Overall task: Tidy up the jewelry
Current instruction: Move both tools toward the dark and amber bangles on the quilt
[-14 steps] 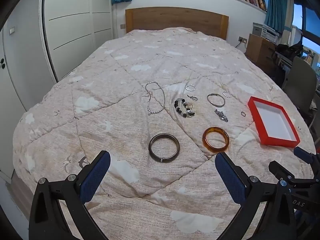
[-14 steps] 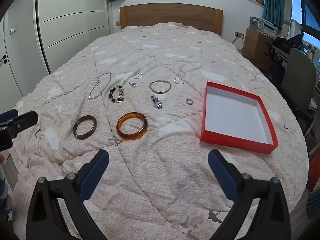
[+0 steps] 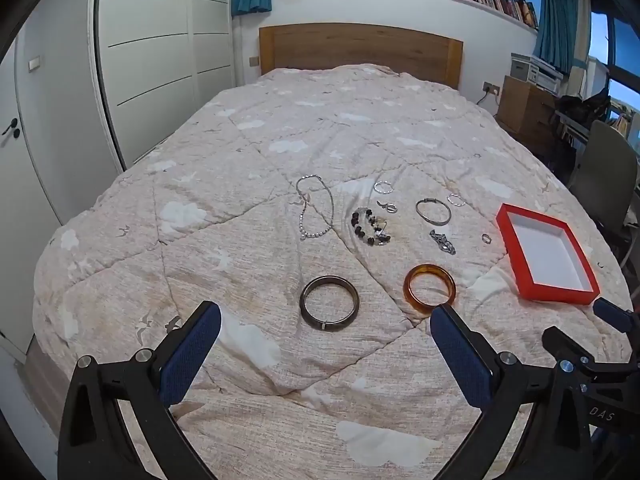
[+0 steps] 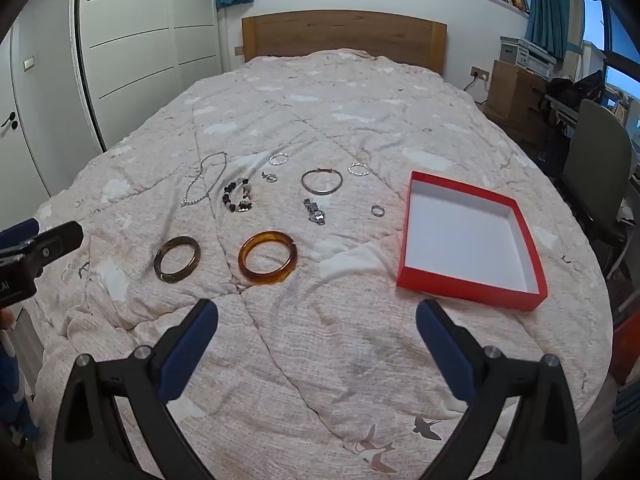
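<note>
The left gripper (image 3: 326, 354) was found with its fingers spread wide apart and nothing between them, held above the quilted bedspread (image 3: 248, 264). A dark bangle (image 3: 329, 303) was observed lying flat just ahead of the gap between the fingers. An amber bangle (image 3: 429, 289) was noted just beyond the tip of the right-hand finger (image 3: 460, 360), partly overlapped by it in the left wrist view. Further ahead, a pearl necklace (image 3: 314, 208), a beaded bracelet (image 3: 370, 226), a thin silver bangle (image 3: 433, 212), a metal charm piece (image 3: 442, 241) and several small rings were recorded, all resting on the bedspread and apart from one another. A red tray (image 3: 516, 240) with a white floor was seen well to the right of the fingers, with no jewelry visible inside.

The right gripper (image 4: 316, 336) was likewise found with its fingers fully parted and holding nothing. In its view, the amber bangle (image 4: 268, 257) lay ahead of the left-hand finger (image 4: 188, 350), the dark bangle (image 4: 177, 259) further left beside it, and the red tray (image 4: 472, 290) ahead of the right-hand finger. The small ring (image 4: 377, 211) was noted between the charm piece (image 4: 315, 211) and the tray, touching neither.
</note>
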`<action>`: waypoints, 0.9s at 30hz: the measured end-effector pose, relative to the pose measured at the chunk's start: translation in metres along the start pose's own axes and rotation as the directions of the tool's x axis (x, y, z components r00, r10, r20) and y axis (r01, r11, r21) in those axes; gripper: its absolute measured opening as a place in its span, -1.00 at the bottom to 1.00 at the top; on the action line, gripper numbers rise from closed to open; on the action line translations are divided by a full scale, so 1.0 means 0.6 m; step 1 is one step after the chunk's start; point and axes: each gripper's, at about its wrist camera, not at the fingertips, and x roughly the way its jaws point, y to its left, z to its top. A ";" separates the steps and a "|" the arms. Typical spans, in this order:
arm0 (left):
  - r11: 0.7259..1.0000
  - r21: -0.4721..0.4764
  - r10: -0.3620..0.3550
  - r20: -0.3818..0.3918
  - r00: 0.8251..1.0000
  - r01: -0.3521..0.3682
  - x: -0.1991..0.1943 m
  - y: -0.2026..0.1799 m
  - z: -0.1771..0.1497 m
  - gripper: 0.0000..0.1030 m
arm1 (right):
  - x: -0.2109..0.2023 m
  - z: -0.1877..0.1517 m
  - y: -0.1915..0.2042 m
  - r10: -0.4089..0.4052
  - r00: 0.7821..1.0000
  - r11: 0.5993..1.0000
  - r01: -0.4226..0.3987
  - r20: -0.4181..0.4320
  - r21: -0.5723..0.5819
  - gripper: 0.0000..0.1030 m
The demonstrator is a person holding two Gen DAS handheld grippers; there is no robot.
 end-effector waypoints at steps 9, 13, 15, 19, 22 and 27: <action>1.000 0.028 -0.009 0.004 1.000 0.009 -0.004 -0.012 0.013 0.99 | -0.010 0.009 -0.007 -0.004 1.000 1.000 0.004 0.020 0.000 0.95; 0.999 0.025 -0.041 -0.024 0.999 0.041 0.007 -0.017 0.014 0.99 | -0.004 0.010 -0.011 0.001 1.000 1.000 -0.001 0.009 0.008 0.95; 0.999 0.029 -0.035 -0.023 0.999 0.036 0.010 -0.021 0.015 0.99 | 0.001 0.011 -0.013 0.005 1.000 1.000 -0.005 0.001 0.013 0.95; 0.998 0.039 -0.044 -0.038 0.998 0.046 0.022 -0.031 0.019 0.99 | 0.014 0.012 -0.018 0.004 1.000 1.000 -0.004 -0.020 0.022 0.95; 0.997 0.049 -0.053 -0.044 0.998 0.055 0.033 -0.037 0.021 0.99 | 0.021 0.011 -0.024 0.001 1.000 1.000 0.000 -0.026 0.030 0.95; 0.996 0.066 -0.059 -0.053 0.997 0.063 0.057 -0.042 0.023 0.99 | 0.032 0.010 -0.029 -0.007 1.000 0.998 0.008 -0.020 0.057 0.95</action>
